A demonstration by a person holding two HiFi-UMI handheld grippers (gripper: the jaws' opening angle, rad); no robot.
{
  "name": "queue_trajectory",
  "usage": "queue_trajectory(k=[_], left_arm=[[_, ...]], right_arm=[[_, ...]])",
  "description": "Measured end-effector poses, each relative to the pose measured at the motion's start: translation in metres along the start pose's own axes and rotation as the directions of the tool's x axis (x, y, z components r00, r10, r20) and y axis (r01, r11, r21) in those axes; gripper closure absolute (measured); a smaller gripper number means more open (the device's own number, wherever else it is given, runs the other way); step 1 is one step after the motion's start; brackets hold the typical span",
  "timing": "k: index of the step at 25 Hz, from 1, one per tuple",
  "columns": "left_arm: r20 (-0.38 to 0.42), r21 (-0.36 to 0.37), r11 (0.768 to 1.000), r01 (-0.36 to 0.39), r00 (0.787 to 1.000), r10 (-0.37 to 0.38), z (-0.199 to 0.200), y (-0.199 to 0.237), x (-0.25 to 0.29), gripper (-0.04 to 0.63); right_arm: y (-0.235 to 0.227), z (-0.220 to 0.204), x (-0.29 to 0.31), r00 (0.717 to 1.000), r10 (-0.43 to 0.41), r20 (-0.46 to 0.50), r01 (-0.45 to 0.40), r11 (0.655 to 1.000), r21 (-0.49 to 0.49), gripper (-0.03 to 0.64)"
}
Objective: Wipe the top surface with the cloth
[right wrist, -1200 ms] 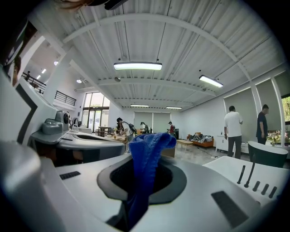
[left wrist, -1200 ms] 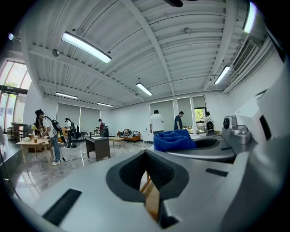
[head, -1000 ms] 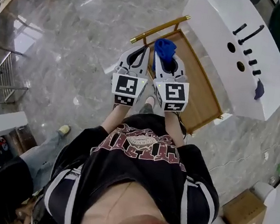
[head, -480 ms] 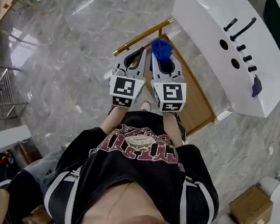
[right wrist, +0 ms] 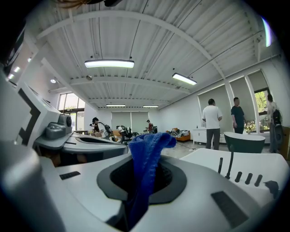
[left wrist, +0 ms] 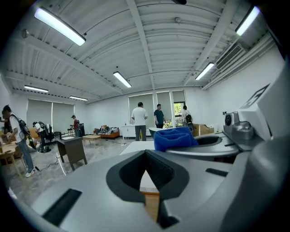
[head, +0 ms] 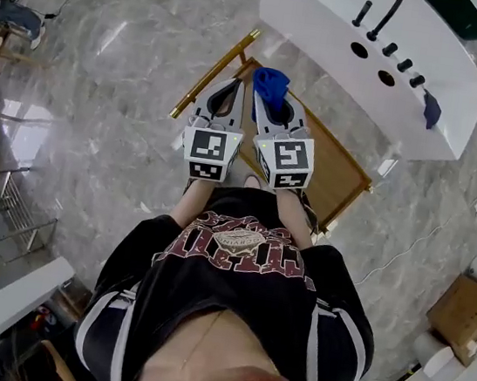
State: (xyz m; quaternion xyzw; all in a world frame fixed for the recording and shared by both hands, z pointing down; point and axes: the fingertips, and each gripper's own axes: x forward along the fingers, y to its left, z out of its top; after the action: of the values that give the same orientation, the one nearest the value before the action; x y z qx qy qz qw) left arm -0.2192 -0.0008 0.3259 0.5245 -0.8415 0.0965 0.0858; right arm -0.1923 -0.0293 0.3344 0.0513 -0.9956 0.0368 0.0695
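Between the pressed-together jaws of the right gripper (head: 271,102) hangs the blue cloth (right wrist: 147,167), pinched low down, its free end bunched above the tips. In the head view it sits at twelve o'clock from the person, over the near corner of a wooden tabletop (head: 334,168) but apart from it. At nine o'clock of the right gripper, just beside it, the left gripper (left wrist: 146,158) has its jaws closed tip to tip on nothing. A brass-coloured rail (head: 212,74) edges the wooden top at about eleven o'clock. At one o'clock stands a white counter (head: 332,22) with black pegs (head: 386,15) and holes; a dark blue thing (head: 430,109), perhaps another rag, lies near its right edge. Grey marble floor (head: 122,81) surrounds everything, and three people (left wrist: 139,120) stand far off.
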Motion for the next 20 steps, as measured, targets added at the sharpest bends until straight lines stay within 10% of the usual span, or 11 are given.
queue_trajectory(k=[20], left_arm=[[-0.096,0.049,0.940,0.338,0.938,-0.333,-0.032,0.046,0.091,0.549]], right_arm=[[-0.034,-0.037,0.090,0.945,-0.305,-0.116,0.313,0.947,0.064,0.560]])
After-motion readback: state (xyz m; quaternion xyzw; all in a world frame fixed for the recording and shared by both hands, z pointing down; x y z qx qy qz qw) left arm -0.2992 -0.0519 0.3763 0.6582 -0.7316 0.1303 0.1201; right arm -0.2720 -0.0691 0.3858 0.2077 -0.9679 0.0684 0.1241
